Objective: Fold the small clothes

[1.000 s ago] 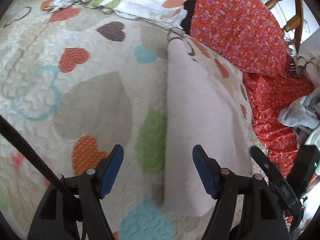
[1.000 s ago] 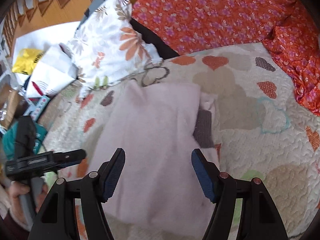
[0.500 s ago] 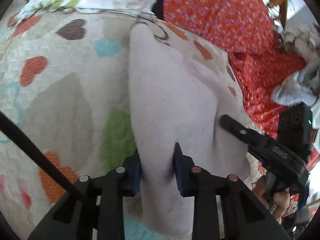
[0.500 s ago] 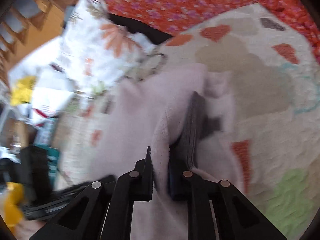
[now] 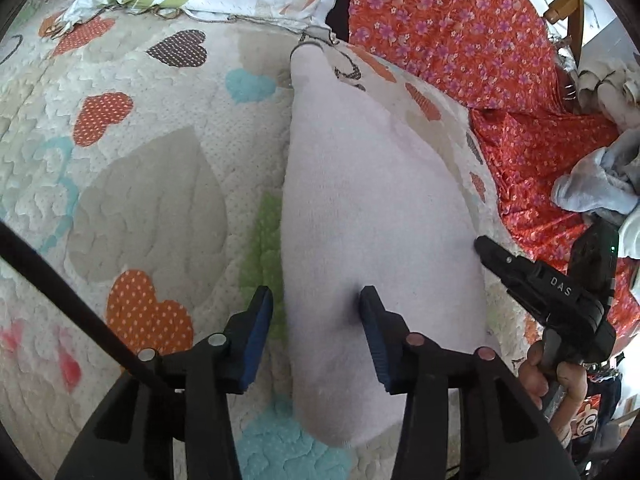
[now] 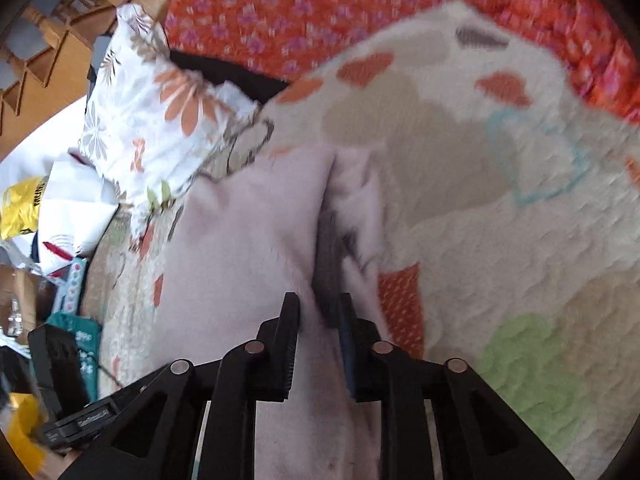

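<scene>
Pale pink fleece garment (image 5: 376,208) is lying lengthwise on the heart-patterned quilt (image 5: 144,200), near the quilt's edge beside the red floral cloth (image 5: 460,32). Half a second ago both claws were pinching its near hem. Now the left gripper (image 5: 316,334) is opening, jaws straddling the garment's near left edge without clamping it. The right gripper (image 6: 318,350) is opening too, though narrowly, with a ridge of fleece and a dark grey patch (image 6: 330,264) between the jaws. That probably means this fold is being released.
</scene>
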